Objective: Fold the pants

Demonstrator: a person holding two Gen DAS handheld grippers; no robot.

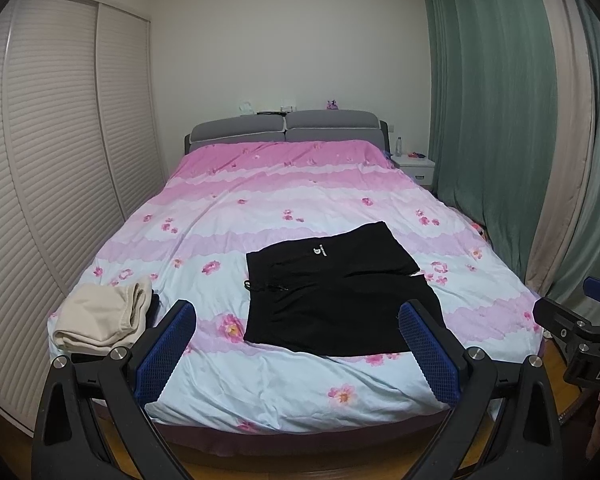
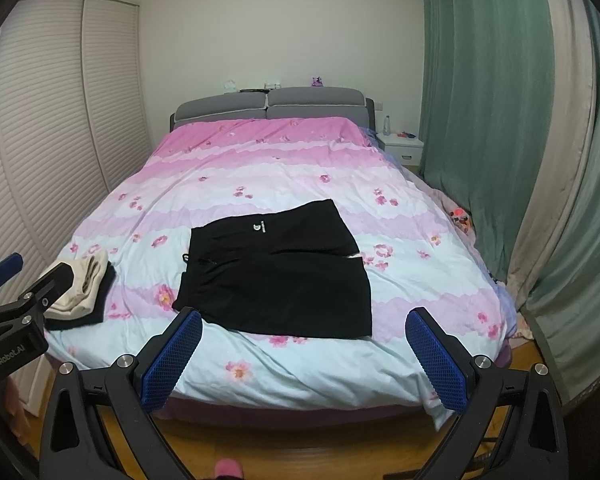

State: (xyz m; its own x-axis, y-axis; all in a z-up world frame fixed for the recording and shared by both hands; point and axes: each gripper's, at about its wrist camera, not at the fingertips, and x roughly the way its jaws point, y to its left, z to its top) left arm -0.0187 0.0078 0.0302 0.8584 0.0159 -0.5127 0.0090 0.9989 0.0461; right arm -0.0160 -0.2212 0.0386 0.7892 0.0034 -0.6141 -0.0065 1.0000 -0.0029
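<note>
Beside black pants [image 1: 336,292] on bed [image 1: 300,200], beige stack [image 1: 100,320]; both jaws spread.

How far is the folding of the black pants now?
Done: a beige garment already lies folded at the bed's near left corner. In hand: nothing; the left gripper and right gripper are both open above the bed's foot. Left: the black pants lie spread flat on the quilt, apparently not yet folded.

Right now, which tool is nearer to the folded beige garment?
Left. The left tool hangs just right of the beige garment; the right tool sits farther right, beyond the black pants.
</note>
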